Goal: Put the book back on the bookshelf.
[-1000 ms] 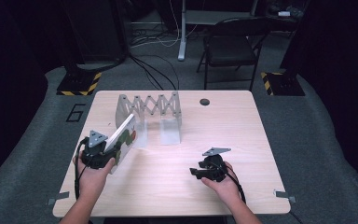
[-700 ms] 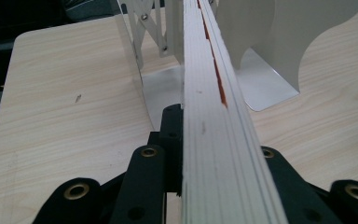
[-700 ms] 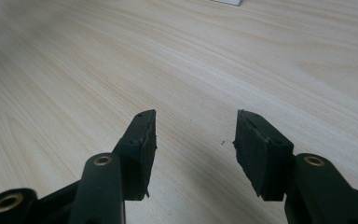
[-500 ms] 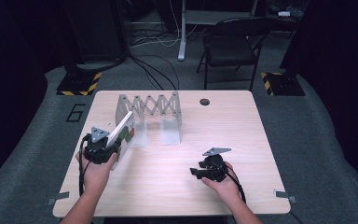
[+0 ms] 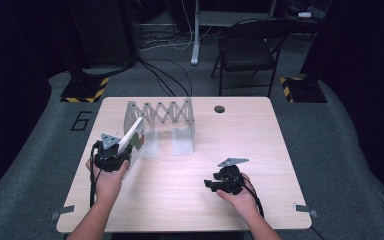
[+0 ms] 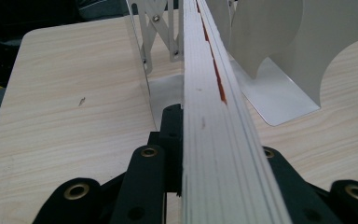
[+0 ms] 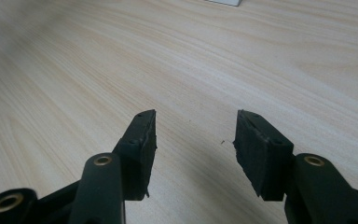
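Nearest the person, the right hand-held gripper (image 5: 211,184) rests low on the surface (image 5: 260,150) with its jaws spread and nothing between them; its own view looks past the bare pads at plain wood grain. It looks parked, with no part in the work just now.

Across on the other side, the left hand-held gripper (image 5: 125,159) is pinching a thin book (image 5: 132,139), pressed onto its near end. From the left gripper view the book (image 6: 209,116) runs edge-on straight away from the camera, pale page block with a red streak along one side, the black jaws tight against both faces. In the high view it stands on edge, tilted, lifted off the wood.

Just beyond it waits the metal expanding book rack (image 5: 161,119), its scissor lattice at the back and pale upright dividers (image 6: 279,51) in front. The book's far end points at the left-hand slot and is near the first divider, but it is not seated between the plates yet.

So the pick-up reads as done and the carry nearly so. Left to do, as I judge it: line the book up with the gap, slide it in upright, let it settle on the rack's base plate, then release.
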